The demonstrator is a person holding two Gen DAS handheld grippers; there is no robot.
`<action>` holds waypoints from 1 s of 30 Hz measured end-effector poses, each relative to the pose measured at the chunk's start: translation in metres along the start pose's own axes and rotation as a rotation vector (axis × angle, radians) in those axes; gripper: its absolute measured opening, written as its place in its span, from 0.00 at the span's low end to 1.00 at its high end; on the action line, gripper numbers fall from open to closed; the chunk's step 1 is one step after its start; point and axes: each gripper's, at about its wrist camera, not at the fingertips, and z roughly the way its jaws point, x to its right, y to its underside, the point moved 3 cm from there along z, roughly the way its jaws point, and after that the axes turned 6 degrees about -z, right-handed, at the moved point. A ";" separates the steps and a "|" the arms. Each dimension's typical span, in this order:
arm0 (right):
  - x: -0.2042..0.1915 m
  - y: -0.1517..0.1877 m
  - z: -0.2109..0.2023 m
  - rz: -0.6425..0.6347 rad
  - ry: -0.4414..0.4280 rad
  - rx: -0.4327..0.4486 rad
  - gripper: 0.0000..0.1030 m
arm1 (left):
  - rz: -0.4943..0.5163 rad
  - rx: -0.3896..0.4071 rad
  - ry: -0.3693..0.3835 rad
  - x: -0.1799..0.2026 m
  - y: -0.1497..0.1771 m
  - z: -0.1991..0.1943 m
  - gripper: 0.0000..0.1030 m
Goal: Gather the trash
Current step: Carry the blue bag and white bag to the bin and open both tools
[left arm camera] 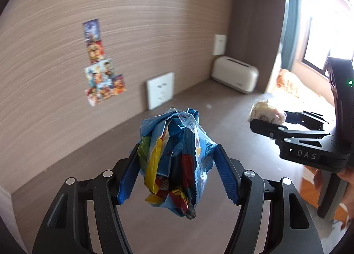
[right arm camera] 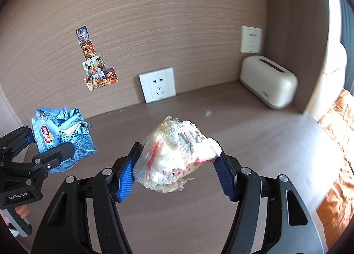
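Two pieces of trash are held above the brown wood-grain desk (right arm camera: 254, 134), which carries a cream plastic toaster-shaped box (right arm camera: 268, 81) at its far right corner. The left gripper (left arm camera: 177, 174) is clamped on a crumpled blue foil snack wrapper (left arm camera: 174, 156); the right gripper (right arm camera: 177, 165) is clamped on a wadded clear plastic bag with white and red print (right arm camera: 179, 152). Both wads appear lifted clear of the surface. Judged step: carrying, pickup done. No bin is visible; the next move calls for finding one and releasing over it.
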 end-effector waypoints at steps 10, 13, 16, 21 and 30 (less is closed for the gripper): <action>0.042 0.058 -0.057 0.073 0.119 -0.045 0.63 | 0.094 -0.017 0.138 0.080 0.029 -0.004 0.63; 0.062 0.078 -0.072 0.109 0.149 -0.053 0.63 | 0.124 -0.042 0.176 0.108 0.038 0.000 0.63; 0.084 0.101 -0.088 0.155 0.173 -0.060 0.63 | 0.149 -0.061 0.224 0.139 0.049 -0.002 0.63; 0.126 0.146 -0.114 0.218 0.197 -0.090 0.63 | 0.194 -0.099 0.293 0.207 0.075 0.004 0.63; 0.200 0.244 -0.145 0.299 0.227 -0.195 0.63 | 0.271 -0.222 0.360 0.316 0.152 0.033 0.63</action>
